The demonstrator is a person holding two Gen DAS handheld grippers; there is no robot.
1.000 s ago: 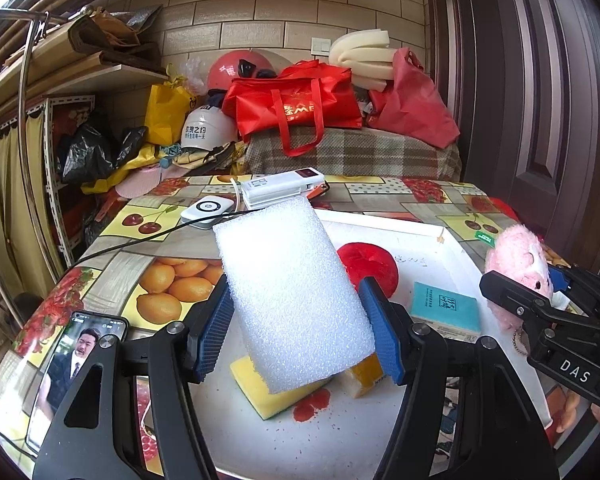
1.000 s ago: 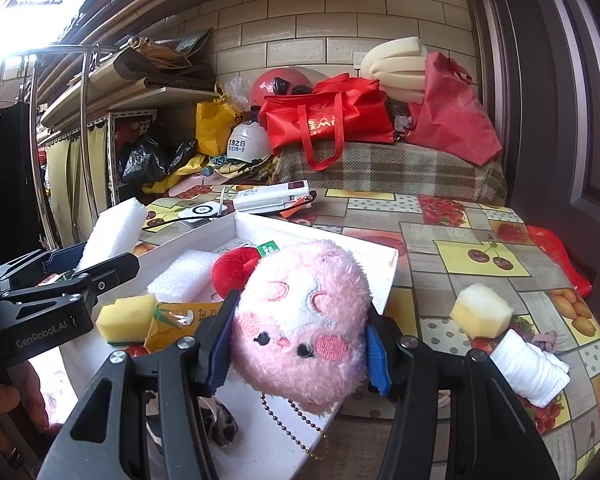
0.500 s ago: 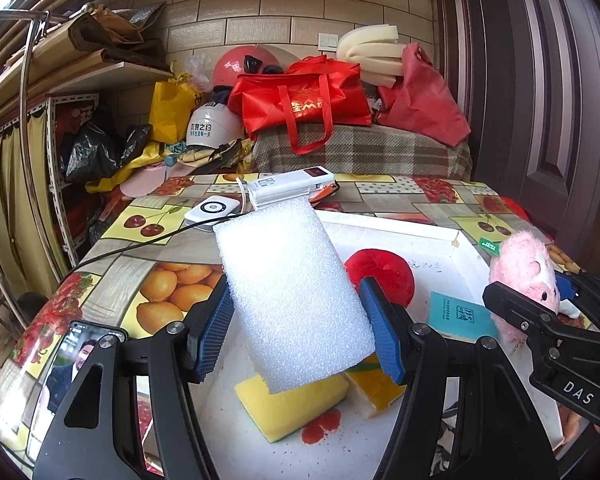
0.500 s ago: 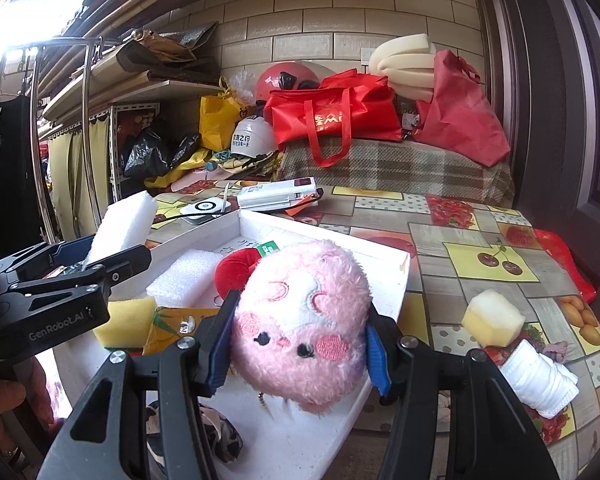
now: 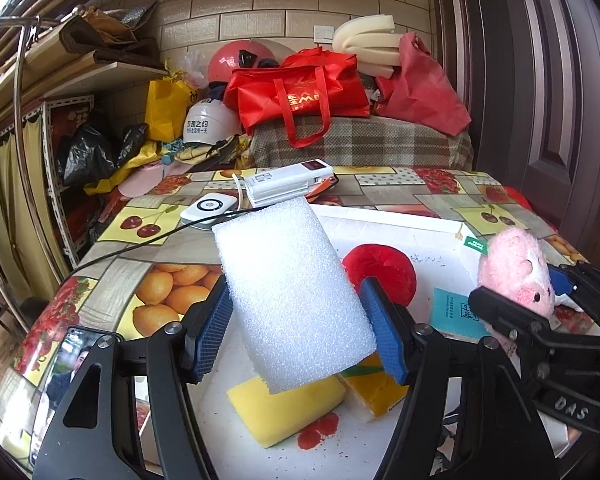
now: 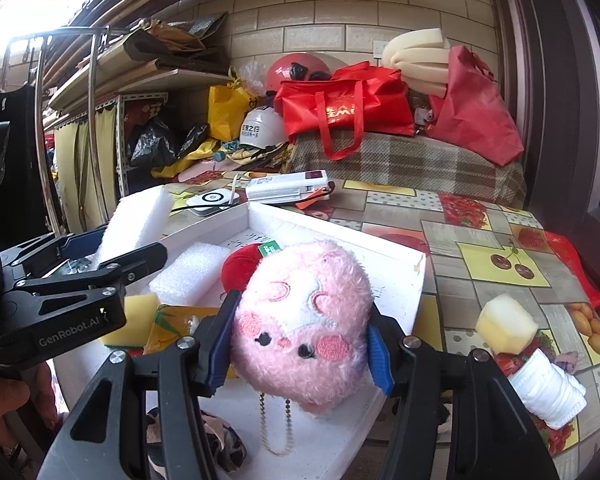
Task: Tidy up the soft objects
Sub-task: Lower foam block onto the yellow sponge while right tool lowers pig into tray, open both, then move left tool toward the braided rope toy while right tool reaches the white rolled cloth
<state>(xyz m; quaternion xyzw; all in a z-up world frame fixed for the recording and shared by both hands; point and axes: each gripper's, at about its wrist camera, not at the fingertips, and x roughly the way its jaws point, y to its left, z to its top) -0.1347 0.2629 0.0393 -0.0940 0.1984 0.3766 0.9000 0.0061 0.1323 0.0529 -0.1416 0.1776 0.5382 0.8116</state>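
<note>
gripping white foam, left gripper; right gripper clamps pink plush.

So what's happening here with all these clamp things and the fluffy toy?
A person is sorting soft items with two hand-held grippers. The left gripper has its jaws shut on a white foam block, held above the white tray. The right gripper clamps a pink plush toy over the tray's near edge. A yellow sponge and a red cushion already lie in the tray.
</note>
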